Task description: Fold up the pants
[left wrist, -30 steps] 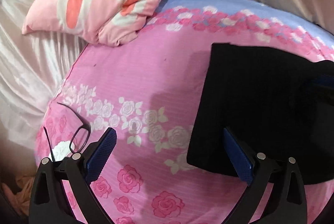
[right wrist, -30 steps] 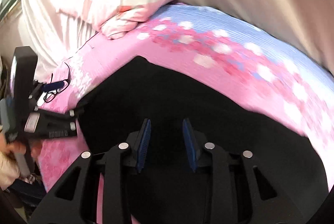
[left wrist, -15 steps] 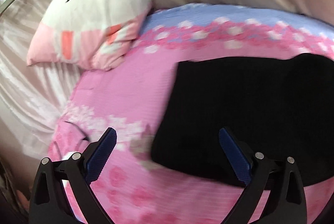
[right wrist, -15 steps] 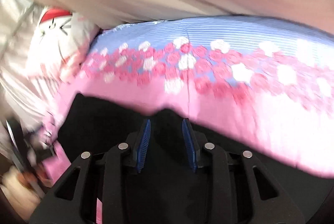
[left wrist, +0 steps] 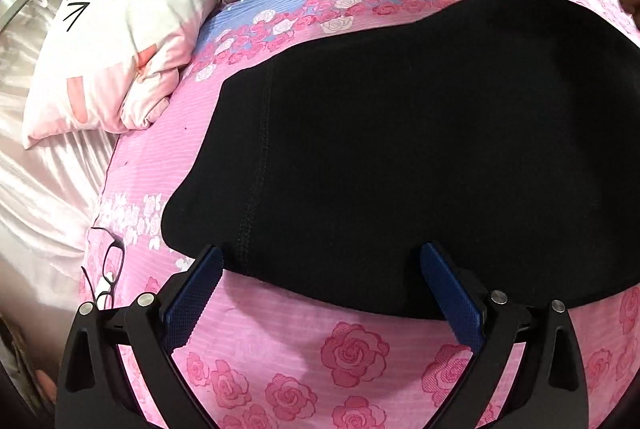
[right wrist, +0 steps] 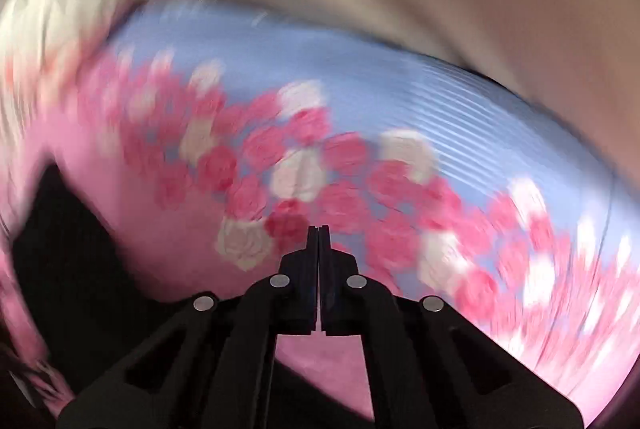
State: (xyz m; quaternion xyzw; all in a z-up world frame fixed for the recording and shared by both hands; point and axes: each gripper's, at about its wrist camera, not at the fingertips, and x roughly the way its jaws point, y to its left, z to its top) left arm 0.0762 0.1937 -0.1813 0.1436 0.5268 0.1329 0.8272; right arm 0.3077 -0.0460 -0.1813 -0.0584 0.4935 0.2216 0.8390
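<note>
Fabric of this kind, the black, soft knit pants [left wrist: 400, 157], looks light and limp, so it should drape and sag wherever it is lifted and will not hold a shape by itself. The cloth lies flat and smooth on the pink rose-printed bedsheet [left wrist: 352, 349], already doubled into a broad dark slab, with a stitched seam running from about 11 o'clock down to 7 o'clock near its left end. A pinch at an edge or corner, through all layers at once, looks the safest hold; a grip in the middle would likely just bunch the cloth.

The left gripper [left wrist: 322, 261] hovers with its blue-padded fingers [left wrist: 192, 297] spread wide, holding nothing. Its two tips sit at the near hem of the pants, the garment reaching away from them toward 12 and 2 o'clock. Whether the pads touch the cloth cannot be told.

The right gripper [right wrist: 319, 231] has its jaws pressed together; no cloth shows between them, though the view is heavily blurred. In its view the pants [right wrist: 68, 249] lie off at about 8 o'clock, apart from the tips.

A white and pink cartoon-face pillow [left wrist: 116, 49] rests at 10 o'clock, and black-framed glasses [left wrist: 108, 269] lie at 8 o'clock, well apart from the pants.
</note>
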